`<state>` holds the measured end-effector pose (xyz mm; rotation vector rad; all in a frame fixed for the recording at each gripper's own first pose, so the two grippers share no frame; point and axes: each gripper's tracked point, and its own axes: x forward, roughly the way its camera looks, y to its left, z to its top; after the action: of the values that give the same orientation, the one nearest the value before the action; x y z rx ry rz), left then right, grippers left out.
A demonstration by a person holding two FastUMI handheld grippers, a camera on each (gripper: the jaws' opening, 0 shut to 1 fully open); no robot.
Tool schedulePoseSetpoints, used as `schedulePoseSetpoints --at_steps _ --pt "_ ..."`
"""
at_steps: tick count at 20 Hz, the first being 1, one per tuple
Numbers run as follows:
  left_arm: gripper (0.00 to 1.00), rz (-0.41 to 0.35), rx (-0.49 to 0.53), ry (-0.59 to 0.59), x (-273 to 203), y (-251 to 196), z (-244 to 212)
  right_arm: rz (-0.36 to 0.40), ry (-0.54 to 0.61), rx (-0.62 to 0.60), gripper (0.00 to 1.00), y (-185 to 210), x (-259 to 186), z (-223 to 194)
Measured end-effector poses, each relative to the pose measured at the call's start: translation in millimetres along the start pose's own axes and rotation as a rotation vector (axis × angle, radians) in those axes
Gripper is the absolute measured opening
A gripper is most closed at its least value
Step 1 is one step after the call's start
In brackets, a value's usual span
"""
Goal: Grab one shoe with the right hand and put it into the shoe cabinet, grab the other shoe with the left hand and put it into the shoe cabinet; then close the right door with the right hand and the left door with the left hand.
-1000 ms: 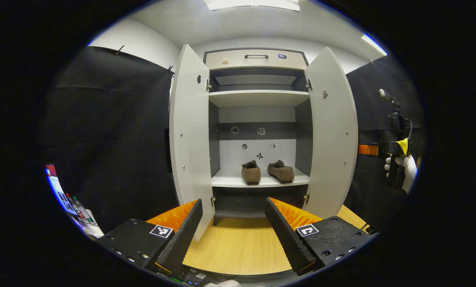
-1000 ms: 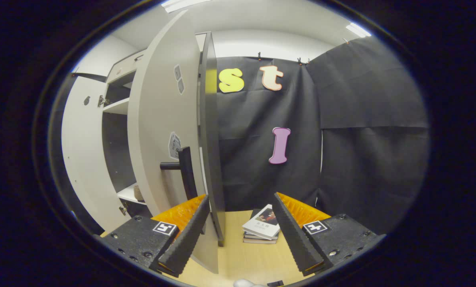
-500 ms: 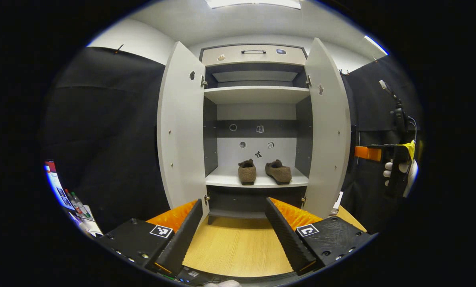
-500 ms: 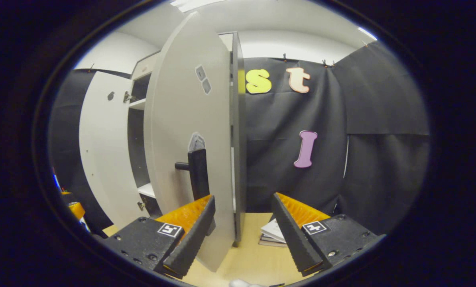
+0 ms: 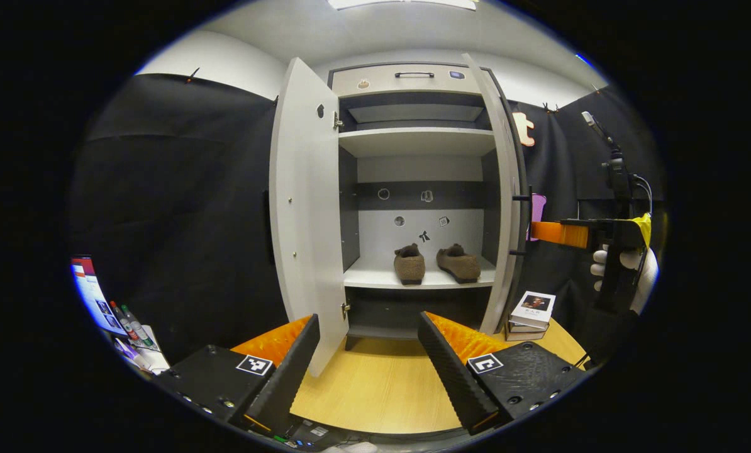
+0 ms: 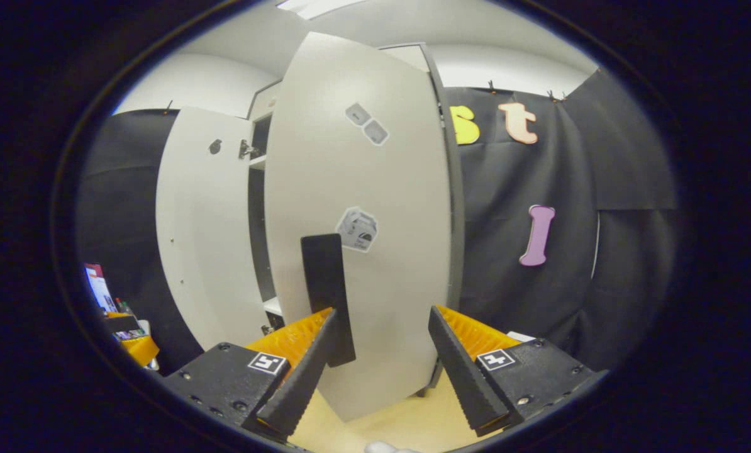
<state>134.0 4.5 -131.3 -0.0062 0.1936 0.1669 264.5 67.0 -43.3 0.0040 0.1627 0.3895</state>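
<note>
1. Nearest us in the right gripper view, our right gripper [image 6: 378,352] has its fingers spread and pinches nothing; the black handle [image 6: 327,296] of the right door [image 6: 375,189] stands just ahead, beside its left finger.
2. In our judgement the step in hand is closing that door. We do best to lay a finger flat on the panel near the handle and push evenly along the hinge's arc, easing off before it meets the cabinet frame.
3. In the left gripper view, our left gripper [image 5: 369,358] is likewise spread and empty, low over the wooden floor [image 5: 375,390]; we keep it back until its own turn.
4. Farther off, the left door [image 5: 305,207] stands wide open, while the right door shows almost edge-on, partly swung in.
5. Counting: two doors, two grippers, and two brown shoes [image 5: 437,263] side by side on the cabinet's lower shelf [image 5: 375,278].
6. A small stack of books [image 5: 531,308] lies on the floor right of the cabinet, clear of the door's swing as far as we can judge.
</note>
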Motion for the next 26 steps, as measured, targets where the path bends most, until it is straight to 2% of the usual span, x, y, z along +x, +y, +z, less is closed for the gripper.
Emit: schedulePoseSetpoints --at_steps 1,2,3,4,5,6,7,9,10,11,12,13,14,16,18,19,22,23,26 --pt "0.96 -0.002 0.003 0.006 2.7 8.9 -1.7 0.006 0.014 0.000 0.92 11.5 2.5 -3.7" --pt "1.00 -0.006 0.006 0.006 5.0 18.1 -2.3 0.006 0.013 -0.003 0.99 21.9 1.0 -6.3" --pt "0.96 -0.005 0.014 0.007 8.2 28.8 -2.5 -0.002 0.012 -0.014 1.00 29.4 -1.5 -8.1" --pt "1.00 -0.002 0.021 0.011 10.9 41.7 -3.4 -0.015 0.017 -0.028 1.00 34.6 -5.9 -11.1" --pt "0.96 -0.001 0.024 0.008 14.2 54.8 -3.6 -0.026 0.017 -0.034 0.99 39.7 -11.7 -13.5" --pt "1.00 0.001 0.024 0.010 17.8 67.6 -4.0 -0.036 0.018 -0.034 1.00 44.1 -18.5 -14.7" --pt "0.96 0.006 0.030 0.008 24.0 81.8 -3.6 -0.049 0.022 -0.033 0.99 47.0 -25.8 -17.9" --pt "0.96 0.022 0.049 0.011 39.7 113.5 -5.8 -0.082 0.031 -0.027 1.00 51.6 -42.6 -22.8" --pt "1.00 0.030 0.052 0.005 47.9 130.2 -3.2 -0.098 0.033 -0.021 0.97 54.2 -51.8 -25.5" --pt "0.96 0.038 0.049 0.001 57.4 146.7 -0.2 -0.120 0.036 -0.020 0.97 55.1 -61.6 -28.5" --pt "0.96 0.045 0.043 -0.006 68.0 160.7 4.0 -0.147 0.041 -0.022 0.99 54.3 -71.8 -33.0" --pt "0.96 0.048 0.038 -0.011 81.0 174.7 8.4 -0.174 0.047 -0.022 0.97 53.5 -82.6 -37.5" --pt "1.00 0.057 0.033 -0.020 92.8 189.3 13.3 -0.201 0.057 -0.017 0.97 52.2 -92.8 -43.3" --pt "0.96 0.087 0.039 -0.031 121.9 220.3 22.9 -0.247 0.082 -0.004 0.99 50.1 -112.2 -55.6" --pt "1.00 0.115 0.038 -0.048 150.1 245.2 34.2 -0.294 0.104 0.003 0.97 43.5 -128.7 -65.8" --pt "0.96 0.123 0.031 -0.054 160.6 253.8 40.0 -0.318 0.110 0.010 0.97 40.0 -135.7 -69.9" --pt "0.96 0.123 0.013 -0.058 189.9 264.9 53.8 -0.362 0.130 0.044 1.00 33.7 -151.1 -79.9" --pt "1.00 0.115 0.009 -0.065 196.9 264.3 57.3 -0.372 0.132 0.051 0.99 32.0 -155.2 -81.9" --pt "0.96 0.112 0.039 -0.090 204.5 262.2 71.1 -0.397 0.130 0.071 0.99 25.5 -166.0 -83.0"
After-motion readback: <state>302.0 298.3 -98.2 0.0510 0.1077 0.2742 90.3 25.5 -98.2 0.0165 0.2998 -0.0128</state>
